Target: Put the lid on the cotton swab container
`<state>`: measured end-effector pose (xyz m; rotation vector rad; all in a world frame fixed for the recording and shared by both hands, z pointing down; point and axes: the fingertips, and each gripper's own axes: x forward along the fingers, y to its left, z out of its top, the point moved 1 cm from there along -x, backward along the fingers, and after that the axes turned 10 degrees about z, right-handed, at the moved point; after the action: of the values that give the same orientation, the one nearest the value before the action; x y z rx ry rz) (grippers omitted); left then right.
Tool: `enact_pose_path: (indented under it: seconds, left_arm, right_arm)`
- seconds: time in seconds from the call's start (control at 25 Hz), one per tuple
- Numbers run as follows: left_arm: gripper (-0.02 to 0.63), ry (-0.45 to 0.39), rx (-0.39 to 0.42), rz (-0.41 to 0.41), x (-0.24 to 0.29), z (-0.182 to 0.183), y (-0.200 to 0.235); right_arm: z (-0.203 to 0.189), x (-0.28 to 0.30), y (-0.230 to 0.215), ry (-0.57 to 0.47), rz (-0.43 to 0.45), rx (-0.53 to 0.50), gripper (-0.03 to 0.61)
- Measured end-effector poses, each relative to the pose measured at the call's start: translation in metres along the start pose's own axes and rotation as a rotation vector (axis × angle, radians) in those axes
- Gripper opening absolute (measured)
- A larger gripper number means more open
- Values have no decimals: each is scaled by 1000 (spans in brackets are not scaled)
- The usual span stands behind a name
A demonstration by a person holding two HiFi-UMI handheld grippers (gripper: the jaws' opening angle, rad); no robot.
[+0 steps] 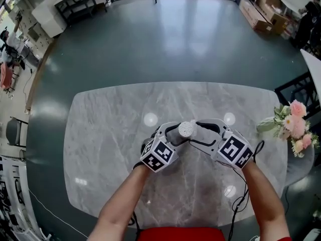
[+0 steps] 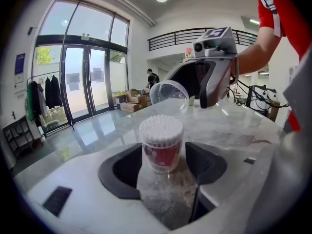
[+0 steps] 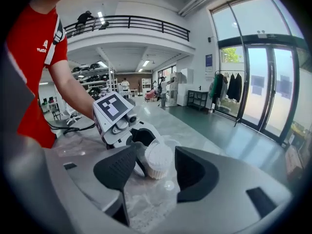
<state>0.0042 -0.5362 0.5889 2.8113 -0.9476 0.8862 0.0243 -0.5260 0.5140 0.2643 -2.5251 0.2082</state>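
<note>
A clear round tub [image 1: 186,129] packed with white cotton swabs, red label on its side, stands upright and uncovered near the middle of the grey marble worktop [image 1: 110,124]. The left tool [image 1: 173,133] has its jaws spread wide on either side of the tub, pads not pressing it. The right tool [image 1: 203,131], on the right, is also wide open, gripping nothing visible. The clear plastic lid [image 2: 169,99] sits tilted just beyond the tub, in front of the right tool; whether they touch I cannot tell.
</note>
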Motion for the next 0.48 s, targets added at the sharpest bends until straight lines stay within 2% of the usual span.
enact_pose_path:
  seconds: [0.28,0.48]
  left_arm:
    - [278,-3,13,0,4,0,1]
    - [275,-17,27,-10,5,1,2]
  right_arm:
    - [4,33,3,126,9,-87,231]
    - [2,38,-1,165,-55,-81,149]
